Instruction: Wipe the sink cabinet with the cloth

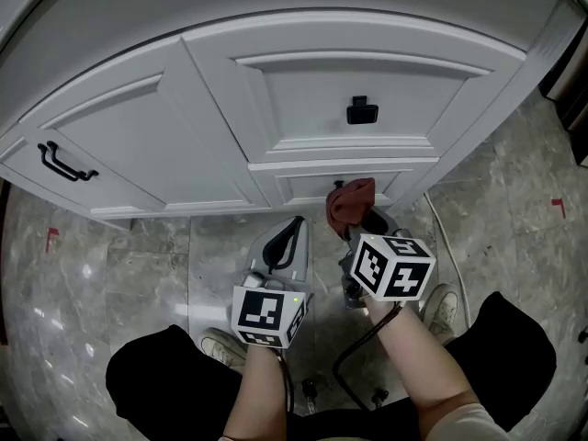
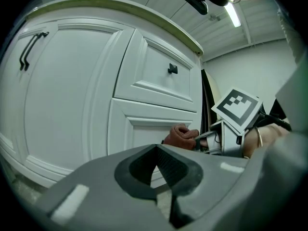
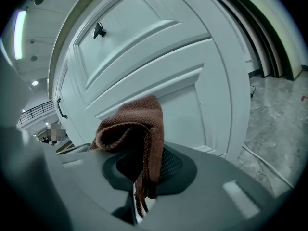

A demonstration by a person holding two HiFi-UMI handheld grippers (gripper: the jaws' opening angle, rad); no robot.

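The white sink cabinet (image 1: 312, 90) fills the top of the head view, with a curved door on the left and two drawer fronts on the right. A rust-brown cloth (image 1: 350, 200) is bunched up and rests against the lower drawer front (image 1: 340, 184). My right gripper (image 1: 354, 223) is shut on the cloth (image 3: 132, 129), whose frayed edge hangs down between the jaws. My left gripper (image 1: 292, 223) is low in front of the cabinet base, to the left of the right one. It is shut with nothing in it. The left gripper view shows the cloth (image 2: 180, 136) touching the cabinet.
A black knob (image 1: 361, 110) sits on the upper drawer and a black bar handle (image 1: 64, 163) on the left door. The grey marble floor (image 1: 138, 274) carries red tape marks (image 1: 52, 237). A cable (image 1: 450, 246) runs past the person's shoes (image 1: 446, 306).
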